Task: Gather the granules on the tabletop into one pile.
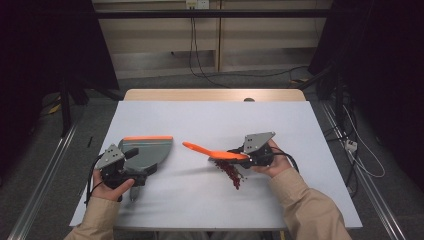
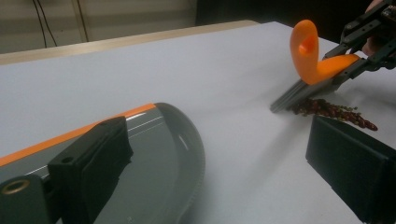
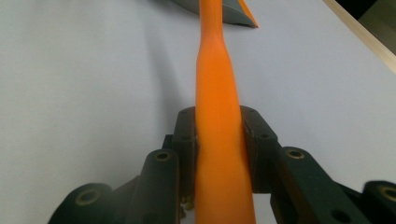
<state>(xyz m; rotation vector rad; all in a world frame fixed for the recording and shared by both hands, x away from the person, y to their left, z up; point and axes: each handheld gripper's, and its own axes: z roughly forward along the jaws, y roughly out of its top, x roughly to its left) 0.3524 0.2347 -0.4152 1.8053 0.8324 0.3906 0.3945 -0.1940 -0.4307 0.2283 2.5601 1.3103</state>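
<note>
high view: brush (image 1: 210,151) mid-table (image 1: 210,117)

L hand-held gripper (image 1: 131,161) low at table's left, jaws apart; R hand-held gripper (image 1: 239,155) level, jaws clamped.

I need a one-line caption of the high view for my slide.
Right gripper clamps an orange-handled brush over scattered dark red bits, while left gripper holds a grey dustpan with orange edge.
</note>
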